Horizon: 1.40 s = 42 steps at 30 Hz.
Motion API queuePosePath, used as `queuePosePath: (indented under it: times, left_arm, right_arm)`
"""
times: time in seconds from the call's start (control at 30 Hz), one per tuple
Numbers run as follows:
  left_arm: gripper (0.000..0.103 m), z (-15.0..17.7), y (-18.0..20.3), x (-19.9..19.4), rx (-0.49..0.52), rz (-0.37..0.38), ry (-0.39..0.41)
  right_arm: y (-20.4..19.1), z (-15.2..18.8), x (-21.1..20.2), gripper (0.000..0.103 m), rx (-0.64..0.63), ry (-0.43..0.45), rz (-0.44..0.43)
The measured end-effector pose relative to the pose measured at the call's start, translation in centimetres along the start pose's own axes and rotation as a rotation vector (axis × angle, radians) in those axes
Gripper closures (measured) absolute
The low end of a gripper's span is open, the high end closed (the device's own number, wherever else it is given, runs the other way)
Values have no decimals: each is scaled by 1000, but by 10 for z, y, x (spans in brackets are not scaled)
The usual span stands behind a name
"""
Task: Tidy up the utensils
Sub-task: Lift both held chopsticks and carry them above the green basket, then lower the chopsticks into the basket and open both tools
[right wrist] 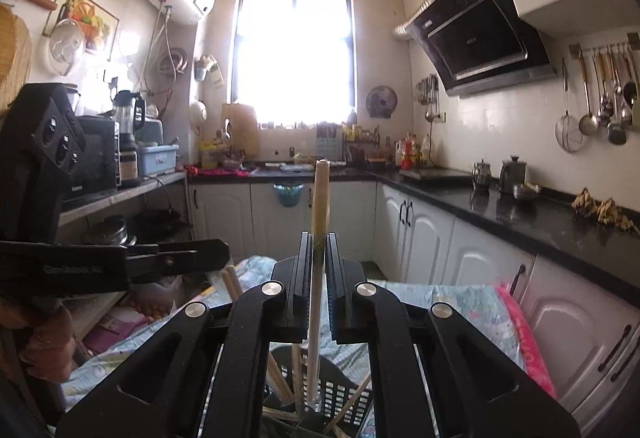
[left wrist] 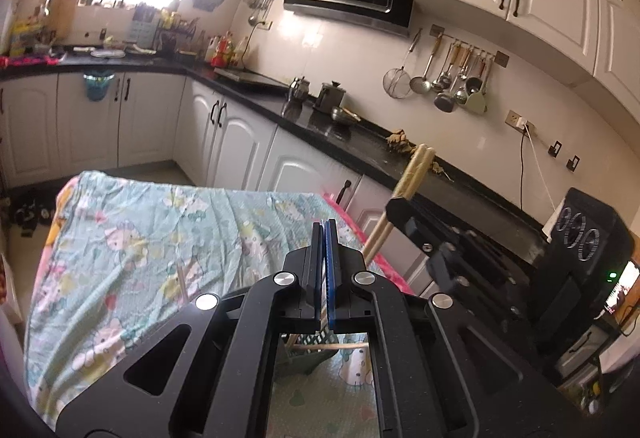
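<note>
My right gripper (right wrist: 319, 238) is shut on a pair of long wooden chopsticks (right wrist: 321, 193) that stand upright between its pads. Their lower ends reach down into a dark slotted utensil basket (right wrist: 344, 398), which holds several more chopsticks. In the left wrist view the same chopsticks (left wrist: 418, 163) rise slanted from the right gripper (left wrist: 396, 203), to the right of my left gripper (left wrist: 325, 228). The left gripper is shut with nothing between its blue-edged pads. Through its frame I see the basket (left wrist: 310, 352) with a chopstick lying across it. The left gripper (right wrist: 222, 252) also shows from the side.
The basket stands on a table under a pale cartoon-print cloth (left wrist: 140, 238). A black countertop (left wrist: 320, 125) with kettles runs along the right wall, with ladles hanging on a rail (left wrist: 460, 73) above. A person's hand (right wrist: 44, 338) holds the left gripper. Shelves with appliances (right wrist: 96, 157) stand on the left.
</note>
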<state>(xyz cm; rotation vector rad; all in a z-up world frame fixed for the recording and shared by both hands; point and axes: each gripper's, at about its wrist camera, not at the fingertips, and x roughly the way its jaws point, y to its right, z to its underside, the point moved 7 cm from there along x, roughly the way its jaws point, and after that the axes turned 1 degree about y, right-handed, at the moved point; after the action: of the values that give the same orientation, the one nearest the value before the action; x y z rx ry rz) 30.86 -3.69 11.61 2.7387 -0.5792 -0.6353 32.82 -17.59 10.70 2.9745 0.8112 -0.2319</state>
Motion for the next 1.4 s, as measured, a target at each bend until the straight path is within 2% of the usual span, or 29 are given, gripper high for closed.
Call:
queuePosePath:
  times: [0.47, 0.5, 0.57, 0.6, 0.63, 0.7, 0.83, 1.0, 1.07, 1.17, 1.4]
  left_arm:
    - [103, 35, -25, 20, -65, -15, -68]
    - [103, 37, -26, 21, -65, -18, -70]
    - [102, 40, -28, 21, -66, -25, -75]
    - [98, 42, -31, 19, -70, -28, -76]
    - [95, 42, -31, 18, -72, -29, -76]
    - [79, 43, -35, 14, -81, -32, -69]
    - [66, 41, -41, 0, -91, -43, -43]
    - [41, 38, -47, -20, -97, -65, -13]
    - [36, 38, -48, -26, -101, -70, -5]
    - [25, 40, -50, -36, -113, -73, 7]
    - [14, 50, -51, -54, -111, -93, 10]
  right_arm:
    - [5, 53, 38, 95, 36, -124, 36]
    - [6, 56, 38, 94, 36, -135, 41]
    - [8, 62, 38, 83, 39, -155, 49]
    - [11, 65, 37, 74, 44, -160, 54]
    - [12, 67, 36, 72, 51, -165, 56]
    - [15, 70, 32, 71, 64, -172, 54]
    - [19, 73, 21, 62, 70, -176, 68]
    - [22, 72, 6, 57, 74, -183, 78]
    - [22, 72, -1, 55, 74, -186, 81]
    - [21, 71, -8, 53, 76, -195, 83]
    - [12, 71, -26, 49, 69, -204, 79]
